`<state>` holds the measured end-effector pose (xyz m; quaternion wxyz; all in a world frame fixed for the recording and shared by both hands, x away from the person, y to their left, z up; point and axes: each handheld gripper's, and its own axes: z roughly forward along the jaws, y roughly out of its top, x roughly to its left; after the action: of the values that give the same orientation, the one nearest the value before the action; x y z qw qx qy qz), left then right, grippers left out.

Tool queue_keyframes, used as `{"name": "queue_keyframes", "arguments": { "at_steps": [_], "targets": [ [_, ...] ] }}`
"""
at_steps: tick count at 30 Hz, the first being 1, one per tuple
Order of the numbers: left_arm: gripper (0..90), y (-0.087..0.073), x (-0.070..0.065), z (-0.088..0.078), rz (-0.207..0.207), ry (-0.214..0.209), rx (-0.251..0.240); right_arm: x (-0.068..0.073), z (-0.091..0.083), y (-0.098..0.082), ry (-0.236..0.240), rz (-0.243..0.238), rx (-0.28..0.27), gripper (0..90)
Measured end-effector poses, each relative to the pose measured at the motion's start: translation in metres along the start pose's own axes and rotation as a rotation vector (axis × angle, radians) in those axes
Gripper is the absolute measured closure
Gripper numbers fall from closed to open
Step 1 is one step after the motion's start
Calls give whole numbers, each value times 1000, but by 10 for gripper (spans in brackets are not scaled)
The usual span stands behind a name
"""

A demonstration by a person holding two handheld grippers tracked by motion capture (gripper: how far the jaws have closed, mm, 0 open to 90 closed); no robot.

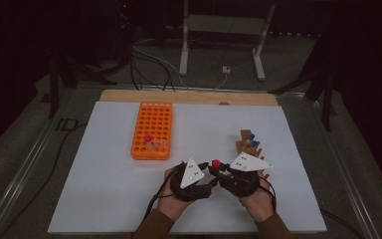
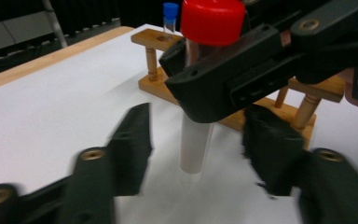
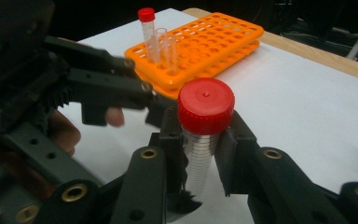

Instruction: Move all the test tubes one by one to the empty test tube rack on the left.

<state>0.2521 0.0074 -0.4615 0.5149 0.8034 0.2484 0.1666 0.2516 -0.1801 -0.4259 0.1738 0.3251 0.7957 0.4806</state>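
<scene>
Surface (image 1: 104,199) first: it is lying white and bare under both hands, with the orange rack (image 1: 152,129) standing well to the left and the wooden stand (image 1: 246,144) just beyond the right gripper (image 1: 220,169). That gripper's jaws are clamping the red-capped tube (image 3: 204,135) upright, just under its cap. The left gripper (image 2: 196,158) is bracketing the tube's lower body, jaws part-closed and not pressing yet. Risk is sitting in the handover: if the left jaws are biting off-centre, the tube may be levered aslant, slipping or popping loose onto the surface.
</scene>
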Motion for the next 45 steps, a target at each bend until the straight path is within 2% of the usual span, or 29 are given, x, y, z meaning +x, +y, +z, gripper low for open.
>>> {"name": "queue_keyframes", "arguments": {
  "at_steps": [6,8,13,18,21,30,37,45],
  "targets": [
    [679,-1,2,-1,-10,-27,1,0,0,0,16,7,-2,744],
    [733,-1,2,-1,-10,-24,0,0,0,0,18,8,0,745],
    [751,-1,3,-1,-11,-33,-1,-1,-1,0,28,13,-1,738],
    [753,-2,4,-1,-13,-30,4,-3,-3,1,38,17,-20,554],
    [753,-2,6,-2,-16,-23,4,-6,-5,1,38,37,-37,458],
    [753,-1,17,-11,-45,5,-15,-14,-11,3,4,68,-82,201],
    [754,0,25,-18,-62,28,-29,-21,-14,2,-10,87,-98,106],
    [753,0,34,-27,-76,51,-38,-27,-18,2,-58,91,-99,34]
  ]
}}
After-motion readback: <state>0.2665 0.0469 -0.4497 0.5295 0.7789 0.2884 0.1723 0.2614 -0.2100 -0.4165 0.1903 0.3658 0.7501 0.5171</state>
